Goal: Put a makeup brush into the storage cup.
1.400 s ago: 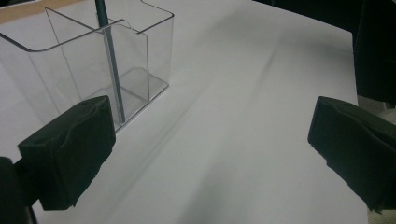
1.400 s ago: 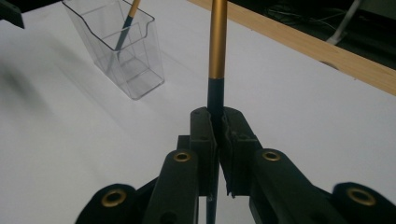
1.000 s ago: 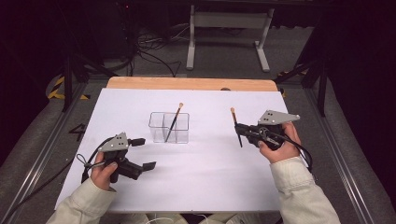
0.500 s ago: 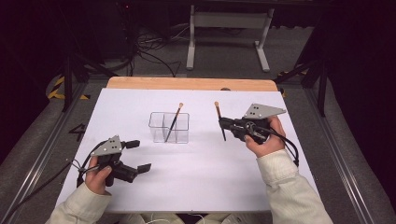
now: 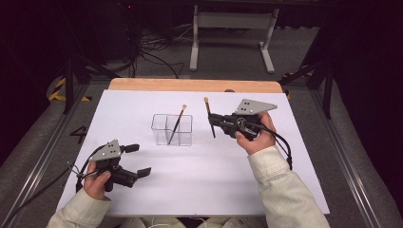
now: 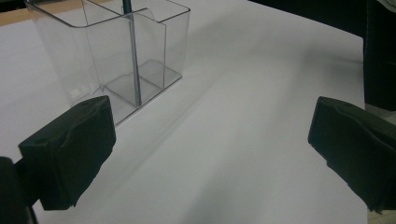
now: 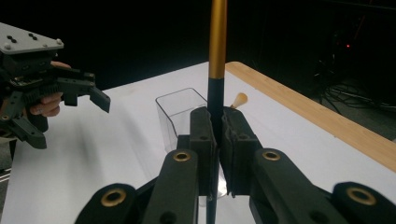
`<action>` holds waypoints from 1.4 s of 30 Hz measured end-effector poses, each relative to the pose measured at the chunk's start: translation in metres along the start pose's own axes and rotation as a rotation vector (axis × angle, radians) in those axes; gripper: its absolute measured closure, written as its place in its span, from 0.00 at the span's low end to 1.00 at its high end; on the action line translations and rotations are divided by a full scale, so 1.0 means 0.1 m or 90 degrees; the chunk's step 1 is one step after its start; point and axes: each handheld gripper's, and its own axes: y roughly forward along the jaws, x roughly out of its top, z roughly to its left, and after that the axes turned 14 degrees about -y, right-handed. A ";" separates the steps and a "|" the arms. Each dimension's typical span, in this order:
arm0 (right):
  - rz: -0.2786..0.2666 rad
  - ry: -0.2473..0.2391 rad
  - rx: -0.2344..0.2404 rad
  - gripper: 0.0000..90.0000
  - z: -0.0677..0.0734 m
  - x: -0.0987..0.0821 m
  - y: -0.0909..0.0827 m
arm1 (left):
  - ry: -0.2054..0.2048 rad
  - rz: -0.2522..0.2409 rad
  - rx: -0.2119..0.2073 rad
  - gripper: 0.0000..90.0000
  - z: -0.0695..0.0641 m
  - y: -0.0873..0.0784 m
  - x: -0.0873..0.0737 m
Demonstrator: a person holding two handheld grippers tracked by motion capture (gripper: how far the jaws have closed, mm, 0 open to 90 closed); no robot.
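We hold a brush [image 5: 209, 118] clamped upright in the right gripper [image 5: 213, 120], just right of the clear organizer [image 5: 172, 129], where one brush already leans; next, we judge, comes lowering it in. The left gripper [image 5: 136, 160] waits near the table's front edge, jaws spread, empty

I see the worktop [image 5: 142, 109] lit brightly and evenly from above; the surroundings fall to near black. Shadows on the white sheet are soft and faint. The high view is a little soft. In the left gripper view, near jaws blur; the bin [image 6: 112, 51] shows mild glare.
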 end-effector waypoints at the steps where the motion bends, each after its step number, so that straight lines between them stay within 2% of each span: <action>1: 0.000 0.000 0.000 0.93 0.00 0.00 0.00 | 0.000 0.000 0.000 0.02 0.00 0.00 0.00; 4: -0.009 0.001 0.005 0.93 0.00 0.03 0.06 | 0.005 0.001 -0.001 0.02 0.01 0.01 0.01; 8: -0.026 0.010 0.009 0.93 0.01 0.06 0.13 | 0.001 0.000 -0.008 0.02 0.02 0.03 0.01; 20: -0.054 0.005 0.006 0.93 0.01 0.13 0.34 | -0.013 -0.005 -0.018 0.02 0.04 0.07 0.02; 28: -0.074 0.017 -0.002 0.93 0.00 0.13 0.42 | -0.018 -0.010 -0.024 0.01 0.05 0.09 0.02; 42: -0.096 0.015 -0.023 0.93 0.00 0.16 0.58 | -0.016 -0.012 -0.029 0.01 0.06 0.10 0.03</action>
